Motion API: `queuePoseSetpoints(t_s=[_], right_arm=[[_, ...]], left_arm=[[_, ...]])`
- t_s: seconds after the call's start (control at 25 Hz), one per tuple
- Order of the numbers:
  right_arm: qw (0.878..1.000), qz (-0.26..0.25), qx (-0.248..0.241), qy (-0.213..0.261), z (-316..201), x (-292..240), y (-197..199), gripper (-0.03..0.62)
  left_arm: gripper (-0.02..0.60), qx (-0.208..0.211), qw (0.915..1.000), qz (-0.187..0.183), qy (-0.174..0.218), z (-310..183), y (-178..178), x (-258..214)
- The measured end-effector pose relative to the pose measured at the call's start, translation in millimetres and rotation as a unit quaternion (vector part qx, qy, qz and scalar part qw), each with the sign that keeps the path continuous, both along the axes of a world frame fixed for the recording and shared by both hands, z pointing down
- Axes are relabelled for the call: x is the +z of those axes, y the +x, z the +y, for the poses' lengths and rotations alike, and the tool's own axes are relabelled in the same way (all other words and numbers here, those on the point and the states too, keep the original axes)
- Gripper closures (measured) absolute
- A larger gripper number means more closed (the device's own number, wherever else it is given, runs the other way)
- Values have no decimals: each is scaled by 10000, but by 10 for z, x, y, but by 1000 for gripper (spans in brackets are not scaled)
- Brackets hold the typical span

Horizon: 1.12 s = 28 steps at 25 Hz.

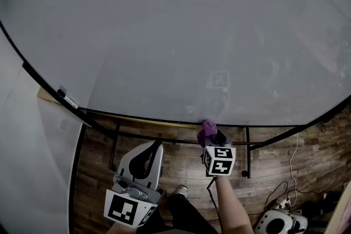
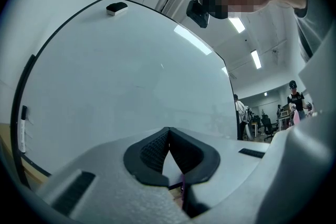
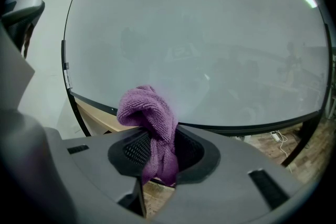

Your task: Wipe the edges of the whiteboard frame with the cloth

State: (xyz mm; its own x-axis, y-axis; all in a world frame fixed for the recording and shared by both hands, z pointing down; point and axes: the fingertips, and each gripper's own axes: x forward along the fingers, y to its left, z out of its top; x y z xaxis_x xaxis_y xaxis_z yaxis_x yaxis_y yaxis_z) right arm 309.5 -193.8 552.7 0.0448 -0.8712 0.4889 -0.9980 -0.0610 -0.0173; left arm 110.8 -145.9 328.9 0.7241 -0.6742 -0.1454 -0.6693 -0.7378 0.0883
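— While the whiteboard point(image 1: 175, 35) is spreading out ahead of both pairs of jaws, where is its frame point(image 1: 137, 117) running?

— The black frame is running along the board's bottom edge, straight ahead of the right gripper point(image 1: 211, 136) and just past its jaw tips. Lower down, wooden floor point(image 1: 285, 161) is showing beneath both grippers.

— What are the right jaws doing?

— They are clamping a purple cloth point(image 3: 149, 123). Its lower part is hanging pinched between the pads. Its rounded upper fold is bulging out beyond the tips and is lying right at the frame's bottom edge in the head view. I am not able to tell whether it is actually pressing on the frame.

— And the left gripper point(image 1: 156, 145)?

— It is hanging off to the left of the right jaws, short of the frame. Its jaws are sitting pressed together tip to tip, with nothing between the pads.

— Anything smaller?

— A marker point(image 1: 69, 99) is lying along the frame's left side, far to the left of the left jaws. An eraser point(image 2: 116, 8) is sitting at the board's top edge, high above them.
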Motion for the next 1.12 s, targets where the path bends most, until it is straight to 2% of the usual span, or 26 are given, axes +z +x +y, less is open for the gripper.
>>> queuePoseSetpoints(t_s=[0.24,0.56,1.12], right_arm=[[9999,14,86,-63,45,40,162,485],[9997,-21,243,-71,45,44,154,485],[9967,62,780,-207,66,8,179,486]], left_arm=[[565,-49,9999,-91,-35,21,80,77],[565,74,9998,-169,-54,15,103,93],[565,803,9966,-94,-124,-166,121,40]])
